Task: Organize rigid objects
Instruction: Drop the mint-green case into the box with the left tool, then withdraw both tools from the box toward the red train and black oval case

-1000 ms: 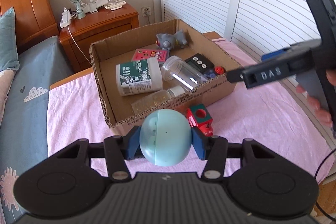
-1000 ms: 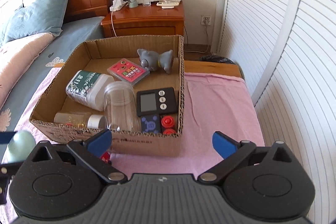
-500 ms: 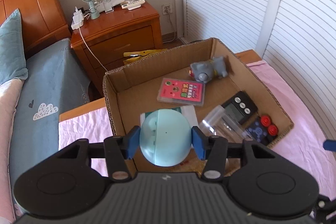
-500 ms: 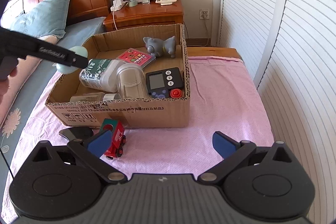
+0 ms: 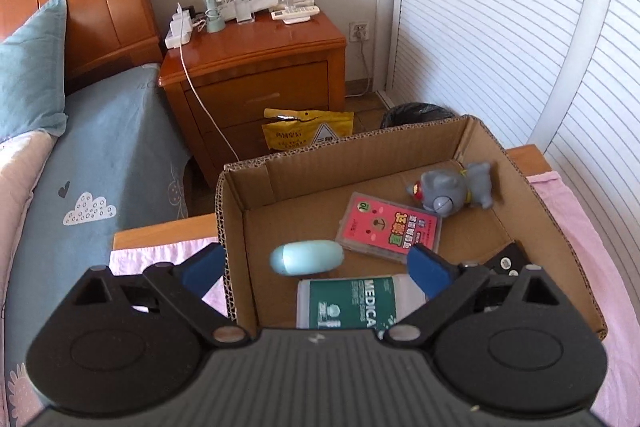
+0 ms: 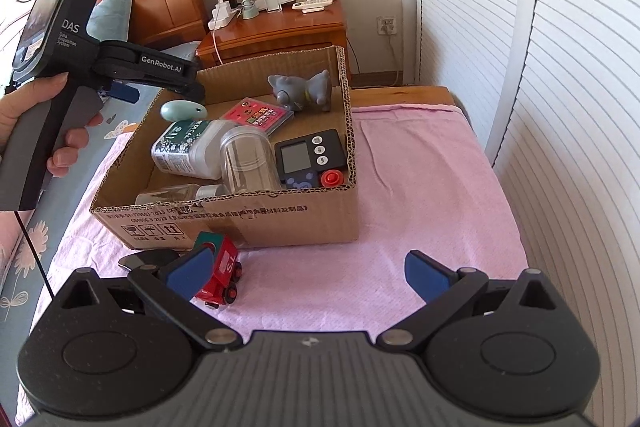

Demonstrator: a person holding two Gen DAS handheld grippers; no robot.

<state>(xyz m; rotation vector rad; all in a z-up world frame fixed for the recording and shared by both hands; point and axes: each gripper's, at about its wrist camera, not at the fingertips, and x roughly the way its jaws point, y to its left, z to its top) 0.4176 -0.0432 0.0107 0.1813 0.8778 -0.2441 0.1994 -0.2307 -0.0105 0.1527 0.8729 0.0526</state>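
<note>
My left gripper (image 5: 314, 265) is open above the left end of the cardboard box (image 5: 436, 141). The pale blue egg-shaped object (image 5: 306, 257) is free of the fingers, inside the box near its left wall; it also shows in the right wrist view (image 6: 183, 110), just below the left gripper (image 6: 160, 83). My right gripper (image 6: 308, 269) is open and empty over the pink cloth (image 6: 420, 195), in front of the box (image 6: 280, 219). A red toy train (image 6: 220, 273) and a dark flat object (image 6: 146, 259) lie on the cloth by its left finger.
The box holds a white medical bottle (image 6: 186, 147), a clear jar (image 6: 246, 163), a black timer (image 6: 310, 157), a pink card case (image 5: 390, 227), a grey toy (image 5: 452, 191) and a small bottle (image 6: 176, 193). A wooden nightstand (image 5: 256, 75) and bed (image 5: 100, 163) lie behind.
My left gripper carried the blue egg forward over the box, then opened and let it go into the box. My right gripper drew back from the box.
</note>
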